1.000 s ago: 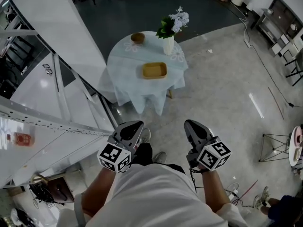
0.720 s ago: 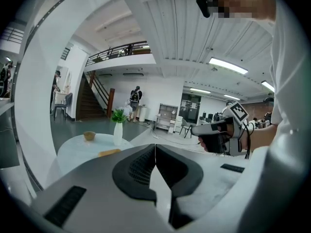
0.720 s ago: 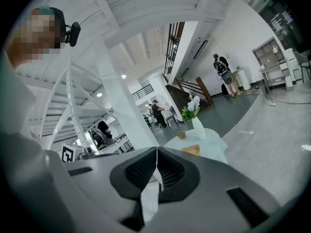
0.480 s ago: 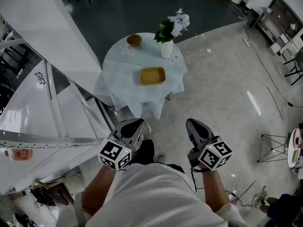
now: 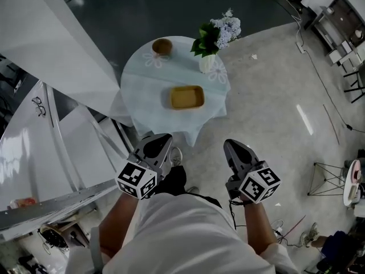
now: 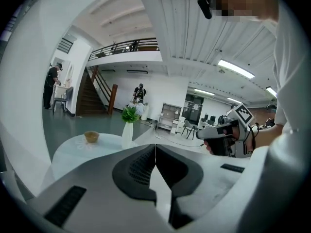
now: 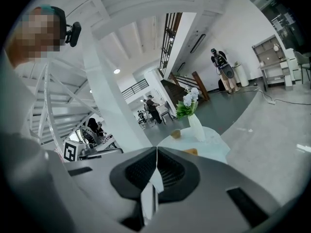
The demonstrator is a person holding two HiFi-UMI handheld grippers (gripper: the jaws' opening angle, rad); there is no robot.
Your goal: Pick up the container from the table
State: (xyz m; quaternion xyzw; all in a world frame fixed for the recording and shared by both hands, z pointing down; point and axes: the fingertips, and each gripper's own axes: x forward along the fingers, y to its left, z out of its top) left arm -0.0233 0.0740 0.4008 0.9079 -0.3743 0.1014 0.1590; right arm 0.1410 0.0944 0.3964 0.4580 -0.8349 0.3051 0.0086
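A yellow rectangular container lies on a small round table draped in a pale blue cloth, ahead of me. Only its edge peeks over the jaws in the right gripper view. My left gripper is held in front of my waist, short of the table, with its jaws pressed together and nothing in them. My right gripper hangs level with it, to the right, its jaws likewise closed and empty. Both point toward the table.
On the table also stand a white vase of flowers and a small brown bowl. A white staircase runs along my left. To the right is grey floor with a cable and a small stand.
I have stepped toward the table: it now sits closer and lower in the head view, and the staircase has slid past on the left. Both grippers stay shut in front of me.
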